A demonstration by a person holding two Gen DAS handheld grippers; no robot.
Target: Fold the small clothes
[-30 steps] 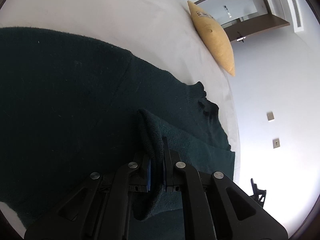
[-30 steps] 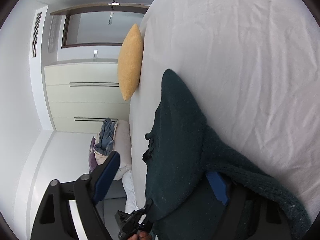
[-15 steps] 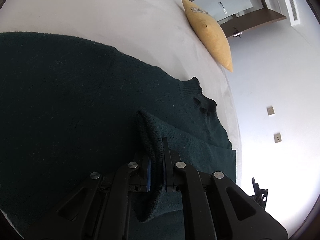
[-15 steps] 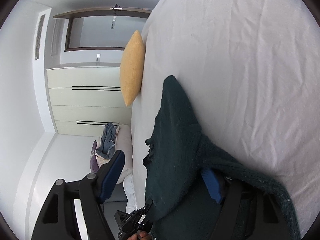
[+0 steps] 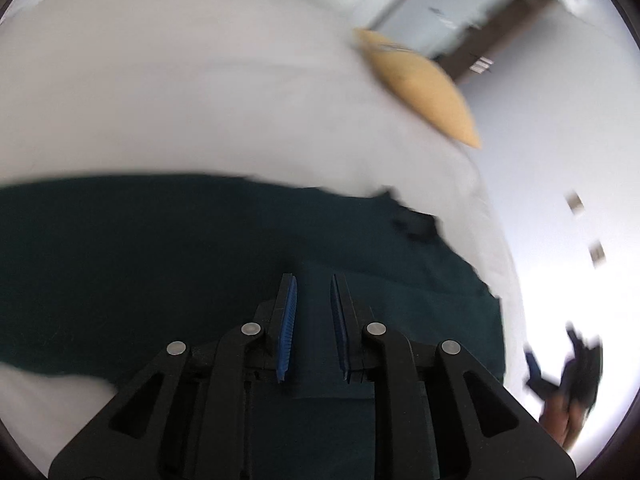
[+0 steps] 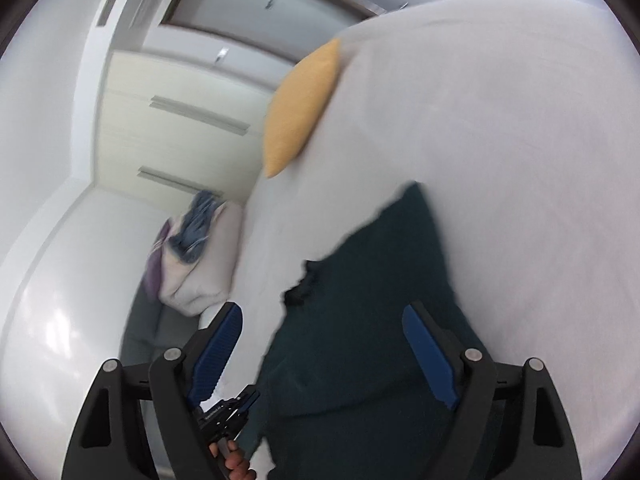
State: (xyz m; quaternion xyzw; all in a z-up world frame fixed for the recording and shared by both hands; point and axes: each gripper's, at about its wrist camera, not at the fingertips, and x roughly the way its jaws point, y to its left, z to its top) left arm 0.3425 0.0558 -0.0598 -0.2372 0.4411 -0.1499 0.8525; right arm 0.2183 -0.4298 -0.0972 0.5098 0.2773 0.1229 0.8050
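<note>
A dark green knitted sweater point(image 5: 160, 264) lies spread on the white bed point(image 5: 200, 100); it also shows in the right wrist view as the sweater point(image 6: 380, 320). My left gripper point(image 5: 312, 280) hovers above the sweater. Its jaws are opening, a narrow gap shows between the blue pads point(image 5: 287, 320), and no cloth is in it. My right gripper point(image 6: 322, 310) stands wide over the sweater's edge and is opening a little more, with nothing between its fingers. Both views are blurred by motion.
A yellow cushion point(image 5: 424, 88) leans at the far end of the bed, seen too as the cushion point(image 6: 300, 108). A pile of clothes point(image 6: 188, 248) sits on a grey seat beside the bed. Cream wardrobe doors point(image 6: 180, 128) stand behind. A hand point(image 6: 236, 460) holds the other gripper.
The left gripper let go of the sweater fold it was pinching. Both grippers lifted away from the sweater and rolled. The right finger came out from under the draped cloth.
</note>
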